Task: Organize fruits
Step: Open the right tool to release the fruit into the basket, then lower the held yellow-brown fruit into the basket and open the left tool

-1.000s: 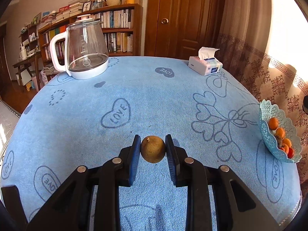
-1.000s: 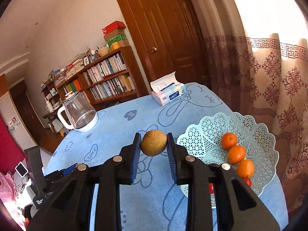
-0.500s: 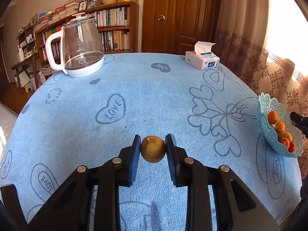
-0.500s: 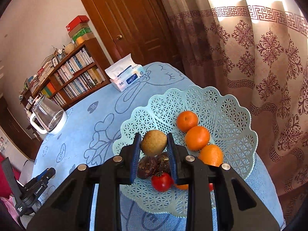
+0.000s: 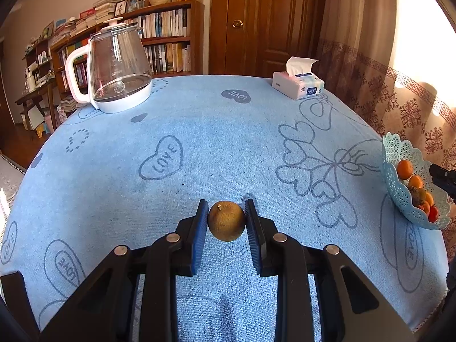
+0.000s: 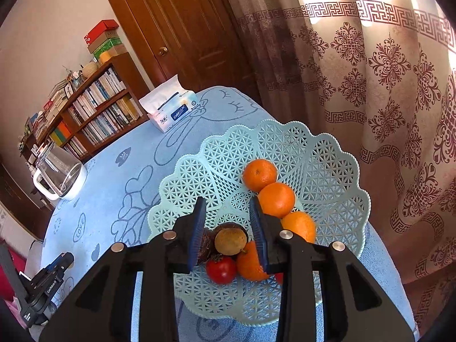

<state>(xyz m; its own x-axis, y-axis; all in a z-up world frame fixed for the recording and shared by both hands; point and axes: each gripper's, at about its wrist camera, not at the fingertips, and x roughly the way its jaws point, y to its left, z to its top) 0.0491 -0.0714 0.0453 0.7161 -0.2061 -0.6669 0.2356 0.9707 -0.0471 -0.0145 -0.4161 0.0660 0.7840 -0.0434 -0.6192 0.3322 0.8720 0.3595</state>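
The left claw [image 5: 226, 219] was clamped on a brown round fruit [image 5: 226, 221], its blue pads pressed against both sides and the fruit held clear above the blue tabletop [image 5: 199, 148]. From that camera a glass kettle [image 5: 114, 68] stood far off at about ten o'clock, a tissue box [image 5: 297, 85] at about one o'clock, and the pale green lattice basket [image 5: 394, 188] sat near the tabletop's edge at about three o'clock, with the black tip of the right claw [image 5: 441, 175] just over it. In the right wrist view, the right claw [image 6: 228, 222] hung over the lattice basket [image 6: 327, 165]; its jaws had just been opening, and they stood apart with nothing gripped. A second brown fruit [image 6: 230, 241] lay below and between the fingers, resting in the basket on top of dark brown fruits [image 6: 209, 245], with a clear gap to each pad. Touching that pile were a red tomato [image 6: 221, 269] at about six o'clock and an orange [image 6: 249, 262] just beside it; three more oranges [image 6: 276, 199] ran in a touching row toward one o'clock. At about eight o'clock in that view, the left claw's black body [image 6: 45, 287] showed low over the tabletop.
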